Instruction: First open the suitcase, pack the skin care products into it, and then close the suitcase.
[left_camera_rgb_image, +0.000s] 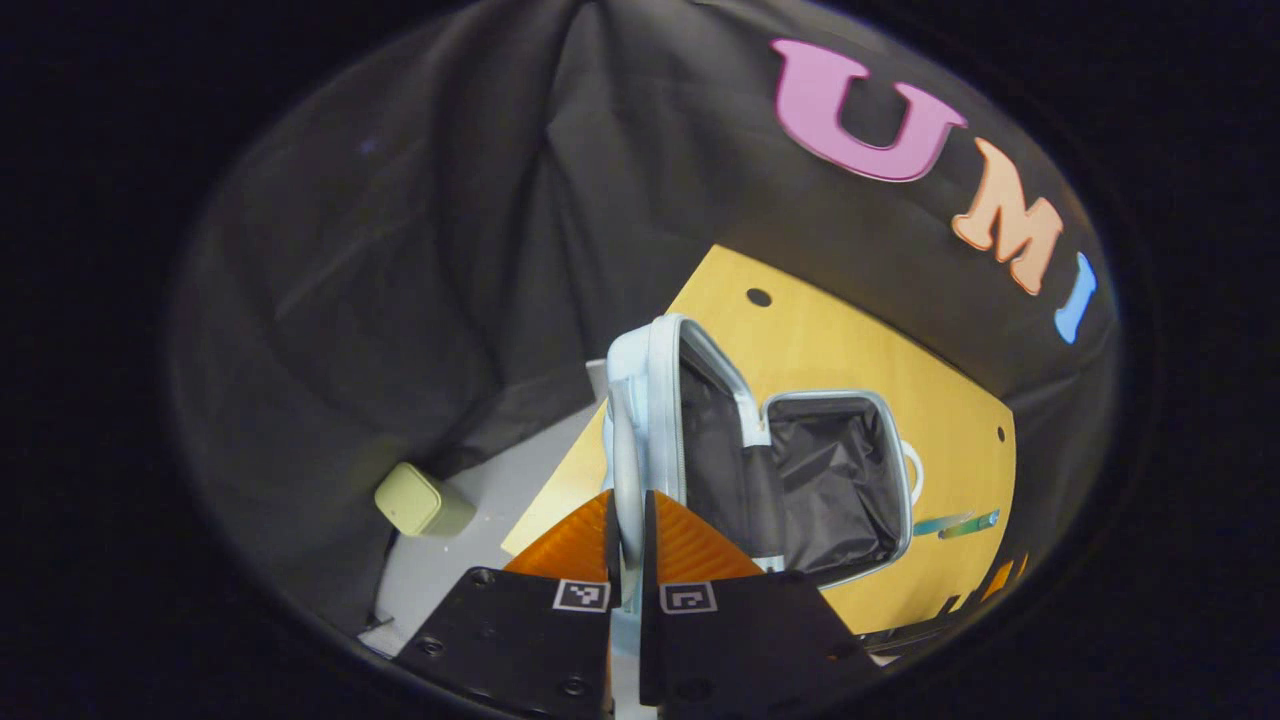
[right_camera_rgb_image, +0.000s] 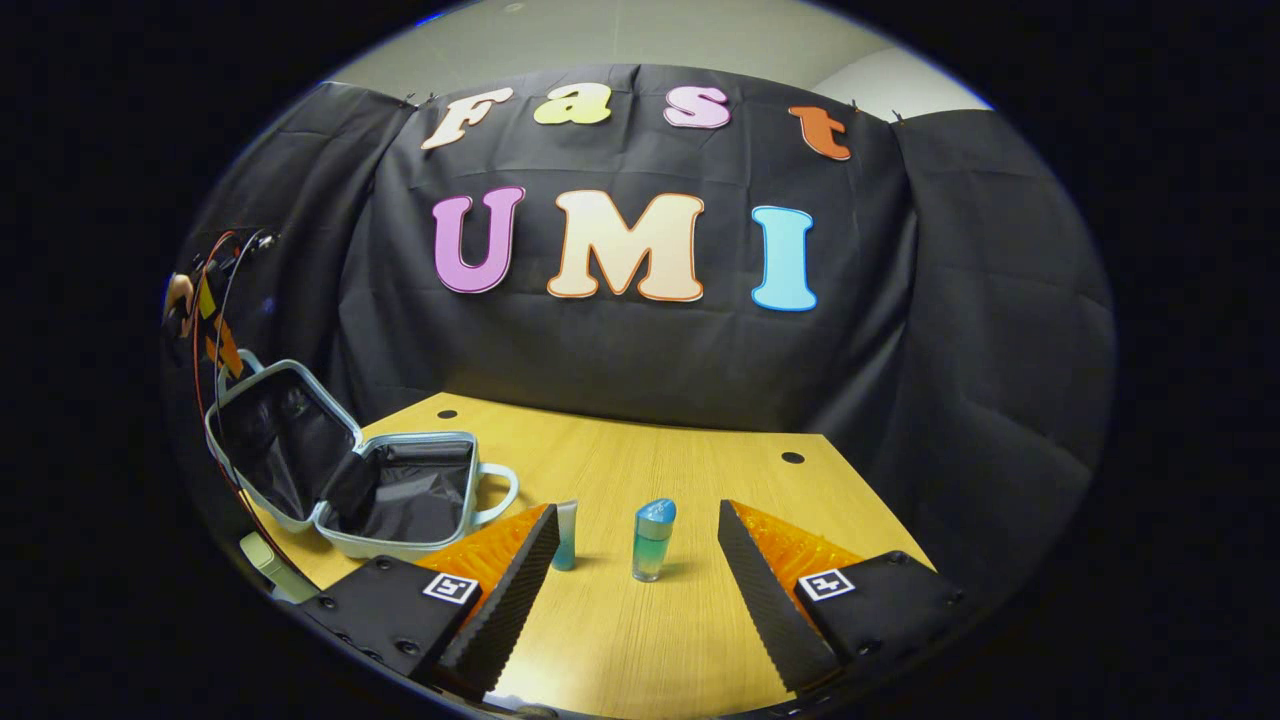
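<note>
A light blue suitcase (left_camera_rgb_image: 838, 478) lies open on the wooden table (left_camera_rgb_image: 800, 330), its black lining showing. Its lid (left_camera_rgb_image: 640, 370) stands raised, and my left gripper (left_camera_rgb_image: 628, 510) is shut on the lid's rim. In the right gripper view the suitcase (right_camera_rgb_image: 400, 495) sits at the left with its lid (right_camera_rgb_image: 270, 430) tilted back. A clear bottle with a blue cap (right_camera_rgb_image: 653, 540) and a small blue tube (right_camera_rgb_image: 566, 535) stand upright just ahead of my right gripper (right_camera_rgb_image: 632, 590), which is open with nothing between its fingers. The same products (left_camera_rgb_image: 955, 523) show beyond the suitcase.
A pale green box (left_camera_rgb_image: 420, 500) sits on the floor past the table's edge. The table top (right_camera_rgb_image: 650, 640) has two cable holes (right_camera_rgb_image: 792, 457) near its back edge. Black cloth walls close in behind and on both sides.
</note>
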